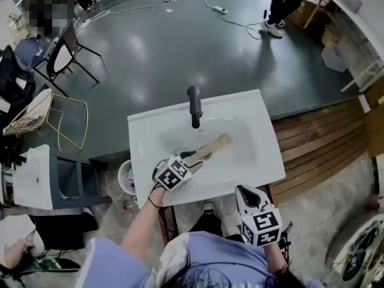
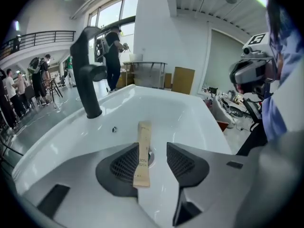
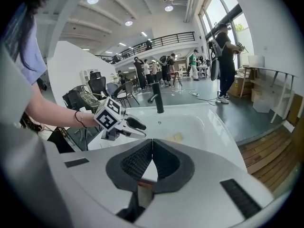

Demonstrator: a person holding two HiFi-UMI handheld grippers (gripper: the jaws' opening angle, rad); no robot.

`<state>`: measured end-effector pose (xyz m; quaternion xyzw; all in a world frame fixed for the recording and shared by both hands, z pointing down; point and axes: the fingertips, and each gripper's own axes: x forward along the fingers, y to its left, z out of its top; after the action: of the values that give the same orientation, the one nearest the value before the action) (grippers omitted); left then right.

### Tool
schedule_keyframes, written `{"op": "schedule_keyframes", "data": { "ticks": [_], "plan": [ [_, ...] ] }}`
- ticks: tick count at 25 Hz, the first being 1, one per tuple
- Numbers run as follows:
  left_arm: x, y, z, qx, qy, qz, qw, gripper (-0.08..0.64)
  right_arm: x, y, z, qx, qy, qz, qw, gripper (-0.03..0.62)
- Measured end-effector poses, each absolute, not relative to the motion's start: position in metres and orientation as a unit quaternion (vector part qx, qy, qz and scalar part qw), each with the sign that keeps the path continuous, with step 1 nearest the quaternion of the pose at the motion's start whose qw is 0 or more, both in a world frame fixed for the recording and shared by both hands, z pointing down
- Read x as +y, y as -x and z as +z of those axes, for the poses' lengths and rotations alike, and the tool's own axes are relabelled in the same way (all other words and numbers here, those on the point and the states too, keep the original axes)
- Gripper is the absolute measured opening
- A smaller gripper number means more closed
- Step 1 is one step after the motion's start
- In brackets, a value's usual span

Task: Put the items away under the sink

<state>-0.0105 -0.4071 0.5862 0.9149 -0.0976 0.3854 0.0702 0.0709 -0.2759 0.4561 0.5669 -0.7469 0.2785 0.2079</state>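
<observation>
Left claw [image 2: 153,151] spread around the box [image 2: 142,155].
Box lies in the table's [image 1: 267,155] basin near its front edge, touching one pad; right claw [image 3: 152,148] pressed together, empty.

left claw [image 2: 156,151]: jaws apart | right claw [image 3: 152,146]: jaws pressed together

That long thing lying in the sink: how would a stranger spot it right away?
Find the white sink with the black faucet. In its basin lies a slim tan paper packet, one end between the jaws of the open left gripper. It is the only brown thing on all that white.
</observation>
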Motion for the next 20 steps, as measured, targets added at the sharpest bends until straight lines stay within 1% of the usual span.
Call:
{"op": "schedule_keyframes", "data": {
  "ticks": [2,3,7,12,17,20],
  "plan": [
    [-0.412,0.006,0.604,-0.086,-0.907,0.403,0.086,0.211,-0.273,-0.078,0.459,-0.739,-0.574,0.286,0.209,0.015],
    [-0.415,0.004,0.611,-0.083,-0.903,0.411,0.093,0.221,-0.271,-0.082,0.461,-0.734,-0.578,0.289,0.209,0.015],
    [-0.432,-0.006,0.641,-0.087,-0.893,0.428,0.106,0.221,-0.262,-0.095,0.469,-0.718,-0.590,0.303,0.212,0.015],
    [-0.442,-0.007,0.666,-0.101,-0.875,0.452,0.140,0.220,-0.247,-0.109,0.477,-0.698,-0.603,0.319,0.219,0.015],
    [-0.431,-0.006,0.689,-0.056,-0.861,0.495,0.102,0.221,-0.236,-0.125,0.481,-0.680,-0.617,0.331,0.218,0.015],
    [-0.426,-0.006,0.698,-0.053,-0.853,0.509,0.102,0.220,-0.232,-0.135,0.483,-0.669,-0.625,0.335,0.222,0.015]
  ]
}}
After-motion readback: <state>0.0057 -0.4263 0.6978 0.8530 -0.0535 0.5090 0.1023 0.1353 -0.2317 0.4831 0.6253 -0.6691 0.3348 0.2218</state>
